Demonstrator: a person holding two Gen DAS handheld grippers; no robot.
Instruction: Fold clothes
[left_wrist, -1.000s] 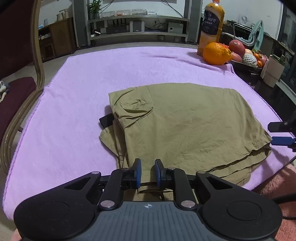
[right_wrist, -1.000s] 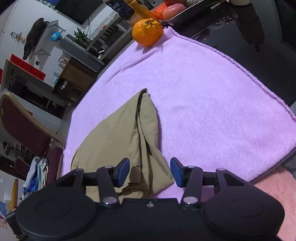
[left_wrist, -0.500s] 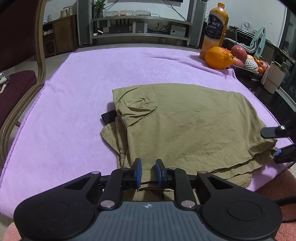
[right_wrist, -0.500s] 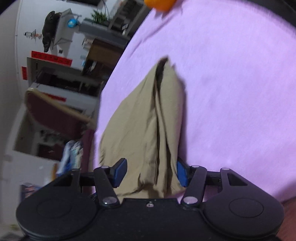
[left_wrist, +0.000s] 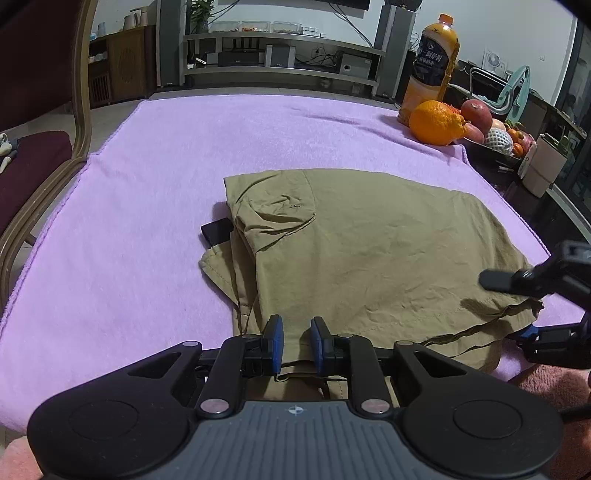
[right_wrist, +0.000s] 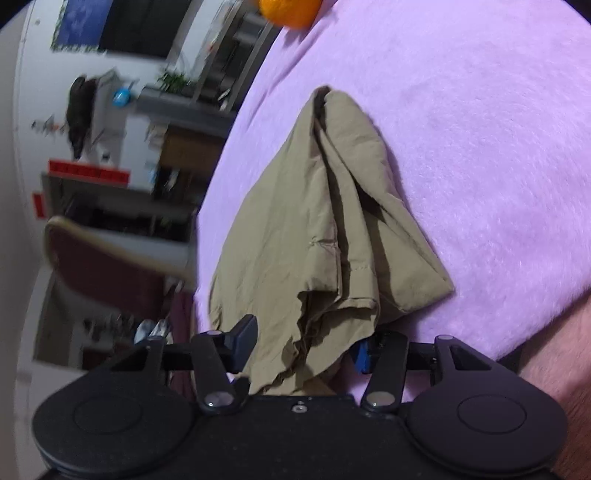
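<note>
Covering the surface, a purple towel (left_wrist: 155, 206) carries the folded khaki garment (left_wrist: 369, 251) at its middle, with an orange (left_wrist: 436, 123), a juice bottle (left_wrist: 432, 62) and a fruit tray (left_wrist: 491, 144) beyond the garment's far right corner. Behind the garment stand a media shelf (left_wrist: 280, 51) and, left, a chair (left_wrist: 44, 147). The left hand-held gripper (left_wrist: 296, 341) sits narrow at the garment's near hem, while the right hand-held gripper (right_wrist: 306, 345) spreads wide around its lifted corner
</note>
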